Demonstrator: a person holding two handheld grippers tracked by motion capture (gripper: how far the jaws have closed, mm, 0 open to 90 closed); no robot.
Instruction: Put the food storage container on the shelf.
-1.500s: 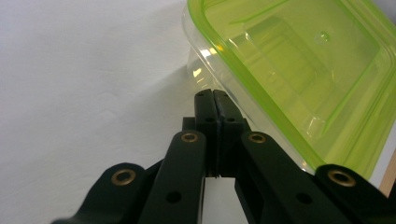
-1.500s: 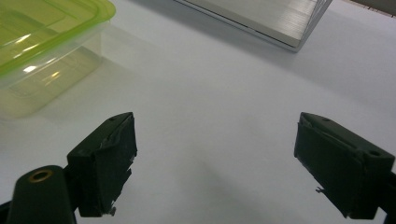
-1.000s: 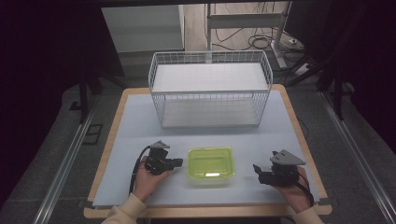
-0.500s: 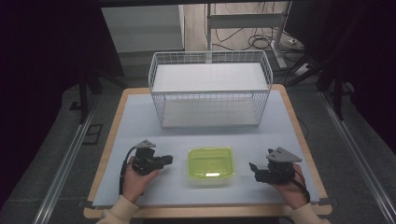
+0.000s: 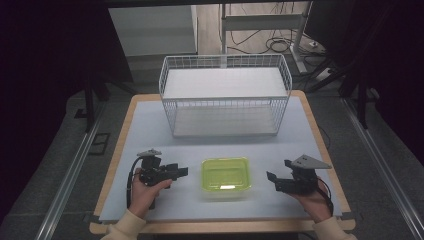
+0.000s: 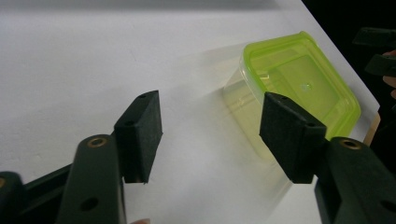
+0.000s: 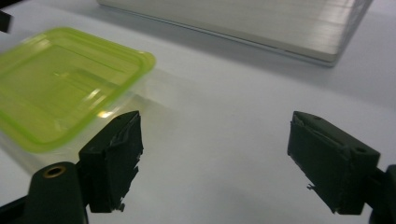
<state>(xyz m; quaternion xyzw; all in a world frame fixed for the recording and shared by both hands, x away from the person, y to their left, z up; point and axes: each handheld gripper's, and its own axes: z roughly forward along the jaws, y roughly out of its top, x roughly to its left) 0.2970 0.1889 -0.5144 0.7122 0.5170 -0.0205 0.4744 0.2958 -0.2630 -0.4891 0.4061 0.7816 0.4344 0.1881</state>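
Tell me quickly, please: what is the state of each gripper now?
Left gripper: open, jaws just opened, holding nothing; green-lidded container lies ahead.
Right gripper: open, jaws just closed slightly, holding nothing.

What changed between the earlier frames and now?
The left tongs drew back leftward from the green-lidded container and have just been opening, with nothing between the jaws. The right tongs, the container and the wire basket stayed put.

Dark room, grey floor [image 5: 60, 165], floor cables [image 5: 280, 45]
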